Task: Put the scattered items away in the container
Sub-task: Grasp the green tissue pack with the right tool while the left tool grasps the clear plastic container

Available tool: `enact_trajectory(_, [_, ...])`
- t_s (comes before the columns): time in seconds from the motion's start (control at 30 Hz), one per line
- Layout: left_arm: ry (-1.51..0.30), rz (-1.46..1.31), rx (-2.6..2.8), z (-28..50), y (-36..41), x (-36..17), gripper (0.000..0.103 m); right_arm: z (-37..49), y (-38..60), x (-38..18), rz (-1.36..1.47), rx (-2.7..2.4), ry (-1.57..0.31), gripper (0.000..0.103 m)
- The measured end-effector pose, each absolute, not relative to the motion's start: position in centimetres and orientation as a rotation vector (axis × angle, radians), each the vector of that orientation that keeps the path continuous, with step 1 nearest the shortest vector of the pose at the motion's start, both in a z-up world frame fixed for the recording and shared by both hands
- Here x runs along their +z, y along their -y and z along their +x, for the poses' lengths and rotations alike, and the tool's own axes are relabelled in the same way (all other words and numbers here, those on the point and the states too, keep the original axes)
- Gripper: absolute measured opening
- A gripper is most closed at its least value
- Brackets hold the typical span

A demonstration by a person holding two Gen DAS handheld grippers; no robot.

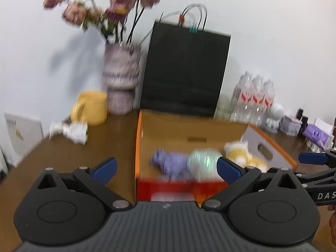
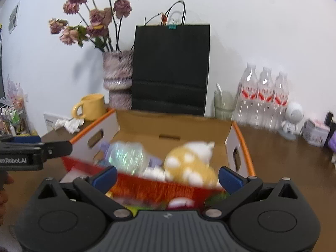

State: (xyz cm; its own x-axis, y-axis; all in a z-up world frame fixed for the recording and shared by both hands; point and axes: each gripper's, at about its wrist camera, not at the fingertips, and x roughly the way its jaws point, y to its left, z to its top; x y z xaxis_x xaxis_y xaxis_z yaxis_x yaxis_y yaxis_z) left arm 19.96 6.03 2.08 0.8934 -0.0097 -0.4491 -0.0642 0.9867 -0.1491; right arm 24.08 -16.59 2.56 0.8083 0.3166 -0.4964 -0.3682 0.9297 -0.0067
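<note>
Both open, nothing held: left gripper (image 1: 167, 168) & right gripper (image 2: 167, 174) by open orange-edged cardboard box (image 2: 174, 124) w/ fluffy yellow-white soft toy (image 2: 191, 163) inside, mid brown desk (image 1: 69, 157).

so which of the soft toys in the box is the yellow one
The yellow and white plush on the right side of the cardboard box; the purple plush lies on the left, with a pale green item between them.
</note>
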Motion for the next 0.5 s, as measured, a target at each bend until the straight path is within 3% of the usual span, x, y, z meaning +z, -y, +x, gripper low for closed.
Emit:
enact_trajectory(0.27, [-0.555,-0.145,0.006,19.4,-5.1,-1.8,0.103,22.7,14.4,-2.5,-0.148,0.389,-0.633,0.103])
enact_trajectory(0.5, [-0.575,-0.1,0.007,19.8,-4.4,-2.6,0.103,22.7,13.3,-3.5,-0.18,0.375,-0.626,0.103])
